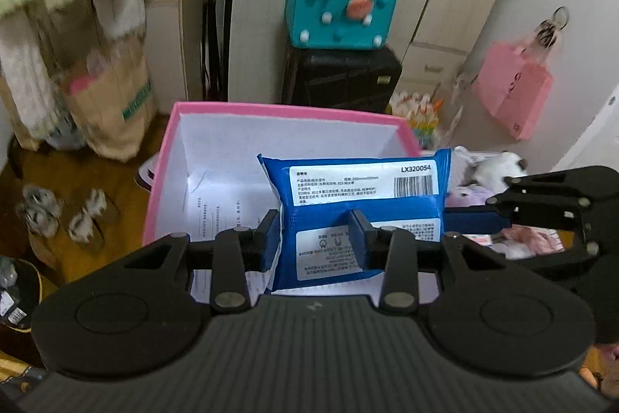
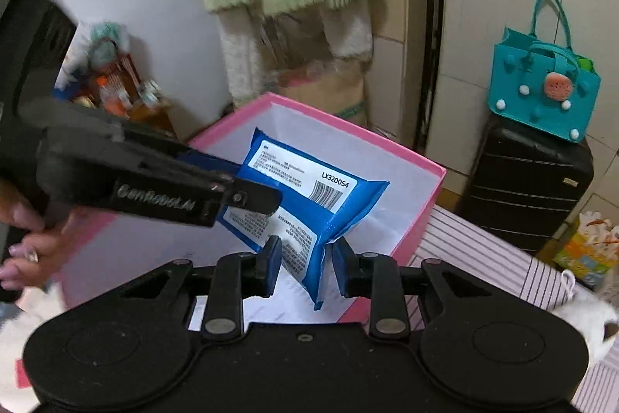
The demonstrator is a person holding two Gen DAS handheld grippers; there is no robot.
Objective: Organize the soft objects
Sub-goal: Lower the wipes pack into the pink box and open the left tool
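Wet-wipe pack [image 1: 359, 215], blue with white printed labels and a barcode, hangs in the air over the open pink box [image 1: 247, 111], held by both tools at once. The left gripper [image 1: 315, 239] is clamped on the pack's lower left part, its blue-padded fingers [image 1: 358, 239] pressing the soft wrapper from either side. The right gripper [image 2: 307, 264] pinches the pack's lower corner between its pads, jaws narrowed onto the crinkled seam. From the right wrist view the pack [image 2: 309, 204] tilts, with its barcode end higher and farther away, and the left gripper [image 2: 251, 196] reaches in from the left to bite its near edge; a hand [image 2: 27, 250] shows behind that tool. The box [image 2: 421, 219] has white inner walls, and a printed paper sheet [image 1: 216, 211] lies on its floor below the pack. A teal handbag [image 1: 340, 10] sits on a black suitcase [image 1: 340, 76] behind.
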